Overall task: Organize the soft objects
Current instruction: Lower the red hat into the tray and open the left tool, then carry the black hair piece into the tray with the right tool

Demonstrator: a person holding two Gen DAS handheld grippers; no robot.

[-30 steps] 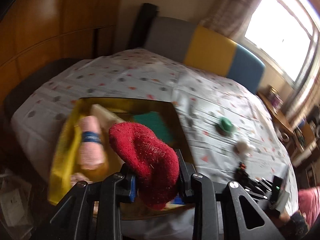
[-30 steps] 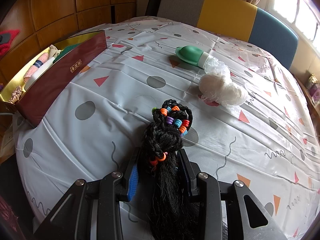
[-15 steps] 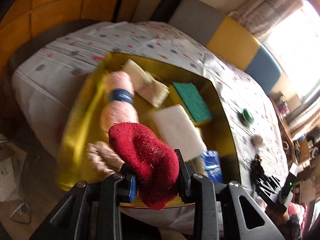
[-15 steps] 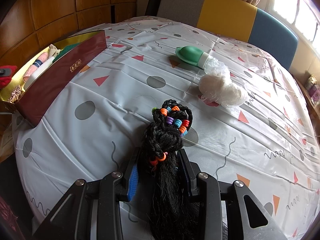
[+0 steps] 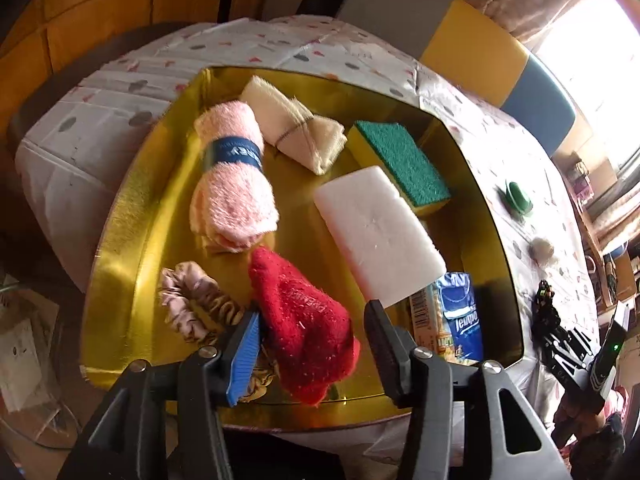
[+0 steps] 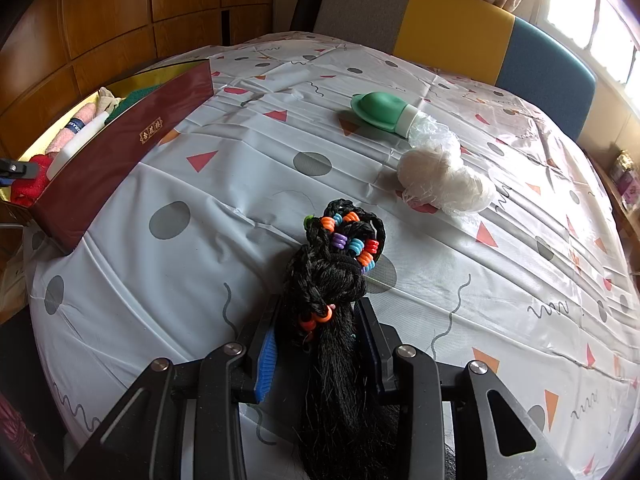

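Red sock [image 5: 308, 328] dropping into gold box [image 5: 132, 208] near corner as I'm opening left gripper [image 5: 312, 340]; right gripper [image 6: 316, 344] clamping beaded black braid [image 6: 336, 264]; green bottle [image 6: 380, 110], white pouf [image 6: 440, 180] awaiting mid-table.

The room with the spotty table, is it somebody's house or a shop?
Probably a home, maybe a dining room. A table wears a patterned cloth, padded chairs stand behind it, and a curtained window lets in daylight. The wood-panelled wall fits too.
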